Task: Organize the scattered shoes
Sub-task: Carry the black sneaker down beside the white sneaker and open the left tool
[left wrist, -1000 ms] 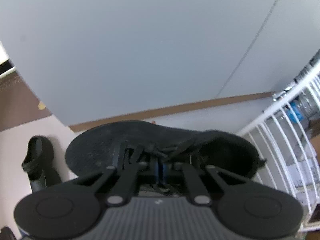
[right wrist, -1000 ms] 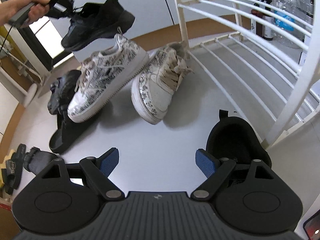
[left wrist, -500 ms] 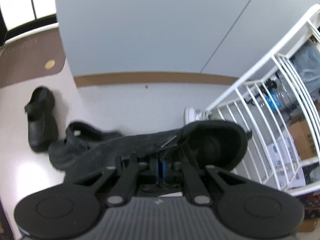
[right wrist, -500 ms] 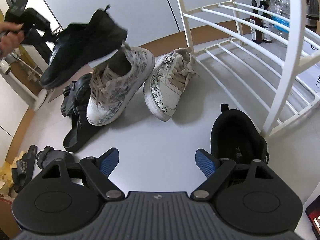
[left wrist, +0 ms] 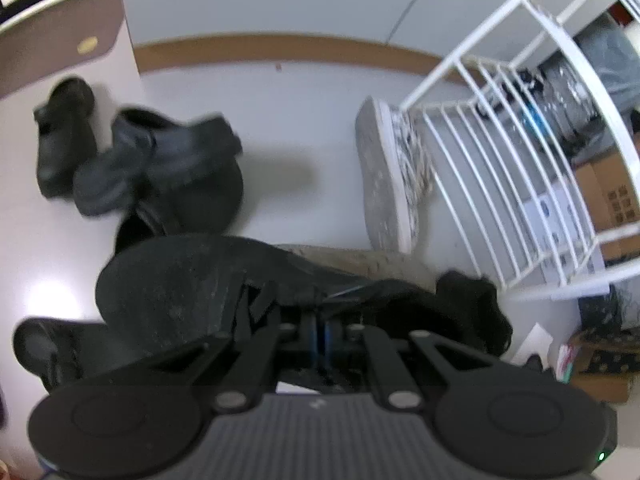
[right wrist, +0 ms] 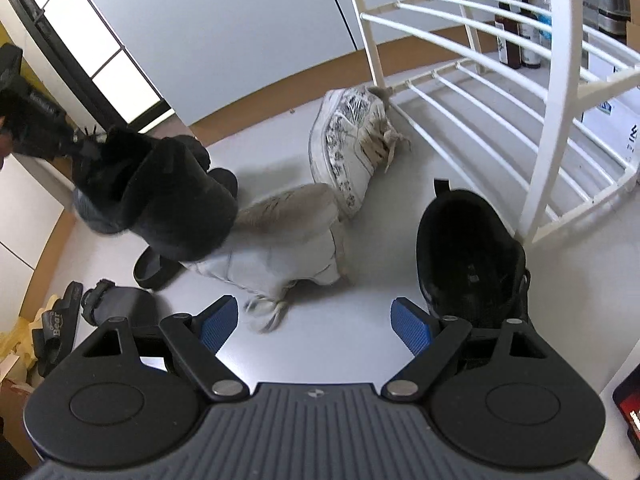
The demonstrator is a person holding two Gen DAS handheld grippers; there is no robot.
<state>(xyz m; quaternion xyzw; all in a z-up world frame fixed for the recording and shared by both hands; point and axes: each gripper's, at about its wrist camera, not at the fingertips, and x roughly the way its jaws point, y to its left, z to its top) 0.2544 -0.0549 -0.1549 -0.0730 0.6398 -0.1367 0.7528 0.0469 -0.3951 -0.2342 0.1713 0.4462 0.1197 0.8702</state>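
My left gripper (left wrist: pixel 320 332) is shut on the tongue and laces of a black sneaker (left wrist: pixel 192 292), which hangs sole outward above the floor. From the right wrist view that black sneaker (right wrist: pixel 160 200) hangs over a blurred white patterned sneaker (right wrist: pixel 280 248), with the left gripper (right wrist: pixel 36 128) at the far left. A second white patterned sneaker (right wrist: pixel 348 152) lies on its side against the white rack (right wrist: pixel 500 92). Another black sneaker (right wrist: pixel 468 252) sits on the floor by the rack's post. My right gripper (right wrist: pixel 316 324) stands open above bare floor, just left of it.
Black clogs (left wrist: pixel 60 136) and a black slide (left wrist: pixel 192 196) lie by the wall to the left. Dark slippers (right wrist: pixel 52 328) rest at the lower left. Bottles (right wrist: pixel 516 32) stand behind the rack. Cardboard boxes (left wrist: pixel 612 200) sit past the rack (left wrist: pixel 500 160).
The left gripper has swung down and across with the black sneaker, now low over the white sneakers. The nearer white sneaker has shifted and tipped. The right gripper stays open.
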